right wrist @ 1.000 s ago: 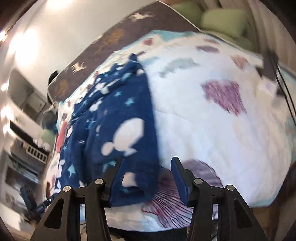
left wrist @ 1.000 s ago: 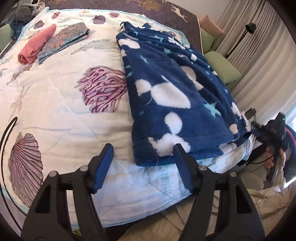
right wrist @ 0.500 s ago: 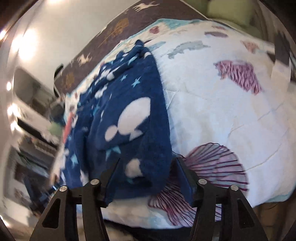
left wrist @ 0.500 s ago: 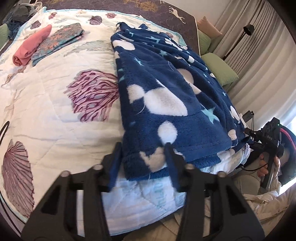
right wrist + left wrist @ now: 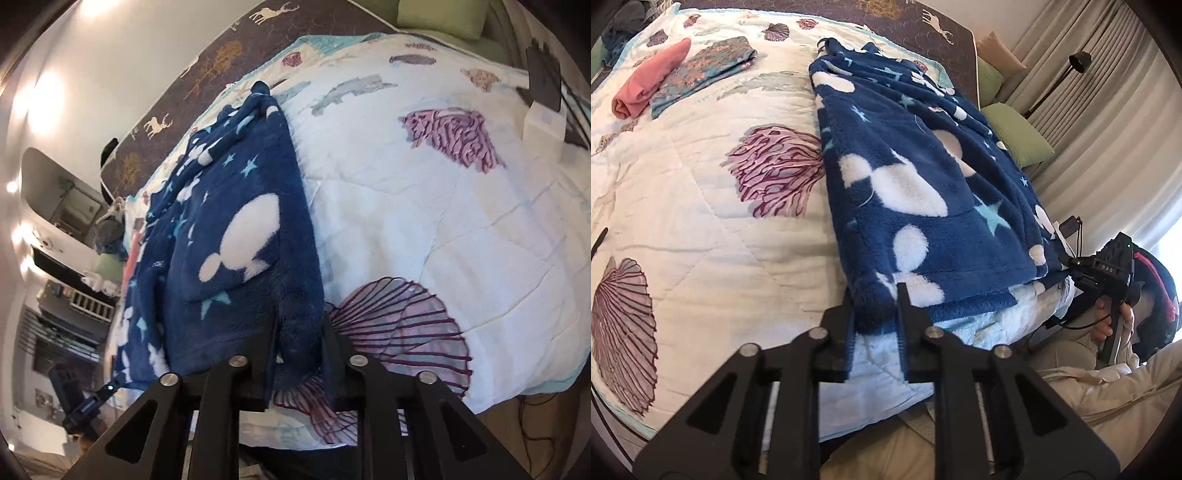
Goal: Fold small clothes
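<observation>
Across both views we see a white quilted bedspread printed with purple shells and coral (image 5: 701,221), filling most of each frame. On it lies the dark blue fleece garment with white blobs and pale stars (image 5: 916,177) — spread from the upper centre to the lower right of the left wrist view, and down the left half of the right wrist view (image 5: 236,236). At the upper left of the left wrist view we note a folded teal patterned cloth (image 5: 701,74) just beside a rolled pink cloth (image 5: 650,88). The left gripper (image 5: 875,306), bottom centre, is closing, with the garment's near corner pinched between its jaws. The right gripper (image 5: 299,343), bottom centre of its own view, is likewise closing on the garment's other near corner — fabric bunched between the jaws. At the right edge of the left wrist view, a hand (image 5: 1108,325) holds that second tool.
</observation>
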A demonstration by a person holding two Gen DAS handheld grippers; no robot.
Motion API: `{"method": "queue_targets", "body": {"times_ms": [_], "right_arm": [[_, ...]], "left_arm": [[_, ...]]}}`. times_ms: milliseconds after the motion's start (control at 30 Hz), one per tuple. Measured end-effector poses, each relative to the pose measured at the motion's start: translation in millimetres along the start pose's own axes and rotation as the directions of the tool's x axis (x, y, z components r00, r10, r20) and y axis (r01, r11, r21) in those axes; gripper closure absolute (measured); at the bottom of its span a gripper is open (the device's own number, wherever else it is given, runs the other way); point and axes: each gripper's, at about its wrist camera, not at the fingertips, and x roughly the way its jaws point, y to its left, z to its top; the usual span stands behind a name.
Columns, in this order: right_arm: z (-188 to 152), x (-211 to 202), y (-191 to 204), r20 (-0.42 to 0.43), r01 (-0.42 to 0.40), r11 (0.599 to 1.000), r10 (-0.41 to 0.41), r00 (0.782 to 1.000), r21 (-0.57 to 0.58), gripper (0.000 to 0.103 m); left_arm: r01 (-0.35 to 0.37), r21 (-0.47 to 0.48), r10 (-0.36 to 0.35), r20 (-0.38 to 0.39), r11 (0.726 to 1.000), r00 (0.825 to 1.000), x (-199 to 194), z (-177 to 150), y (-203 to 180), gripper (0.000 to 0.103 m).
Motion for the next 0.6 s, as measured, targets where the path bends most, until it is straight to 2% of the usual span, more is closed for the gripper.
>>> {"method": "queue_targets", "body": {"times_ms": [33,67,100,167,367,400,433,467,500,567,600], "right_arm": [[0.5,-0.8,0.8,0.004,-0.008,1.0,0.008,1.0,-0.001,0.071],[1.3,-1.9,2.3,0.012,-0.012,1.0,0.012,1.0,-0.007,0.06],[2.2,-3.2,4.3,0.024,-0.014,1.0,0.014,1.0,-0.015,0.05],[4.9,-5.2,9.6,0.055,-0.007,1.0,0.008,0.998,-0.029,0.042],[13.2,12.3,9.0,0.049,0.019,1.0,-0.019,0.999,0.009,0.042],[13.5,13.4,7.1,0.049,0.013,1.0,-0.013,0.999,0.015,0.043],[13.2,13.7,7.4,0.052,0.008,1.0,-0.008,0.999,0.007,0.054],[13.2,14.2,8.4,0.045,0.006,1.0,-0.005,0.999,-0.008,0.076],[13.0,16.3,10.9,0.026,0.001,1.0,0.0,1.0,-0.031,0.089],[12.1,16.0,15.8,0.012,-0.034,0.998,0.035,0.999,-0.061,0.09],[12.5,13.0,18.0,0.019,-0.061,0.996,0.063,0.998,-0.069,0.09]], "left_arm": [[-0.014,0.016,0.014,0.0,1.0,1.0,0.3,0.6,-2.6,0.067],[-0.027,0.032,0.027,0.002,0.999,1.0,1.3,1.8,-5.2,0.05],[-0.041,0.046,0.041,0.007,0.998,0.999,2.1,2.4,-7.5,0.04],[-0.048,0.067,0.047,0.01,0.997,0.999,6.4,5.1,-11.4,0.039],[0.009,-0.006,-0.009,0.015,1.0,1.0,18.5,12.7,-2.9,0.039],[0.015,-0.018,-0.015,0.015,1.0,1.0,16.5,12.5,-0.7,0.043],[0.014,-0.024,-0.013,0.013,1.0,1.0,15.2,12.5,0.2,0.047],[0.001,-0.026,-0.001,0.011,1.0,1.0,14.4,12.9,1.3,0.062],[-0.01,-0.026,0.01,0.002,1.0,1.0,13.7,13.7,2.6,0.082],[0.005,-0.046,-0.004,0.005,0.999,1.0,10.2,16.4,4.2,0.082],[0.012,-0.05,-0.011,0.034,0.999,0.999,3.6,19.6,2.2,0.083]]}}
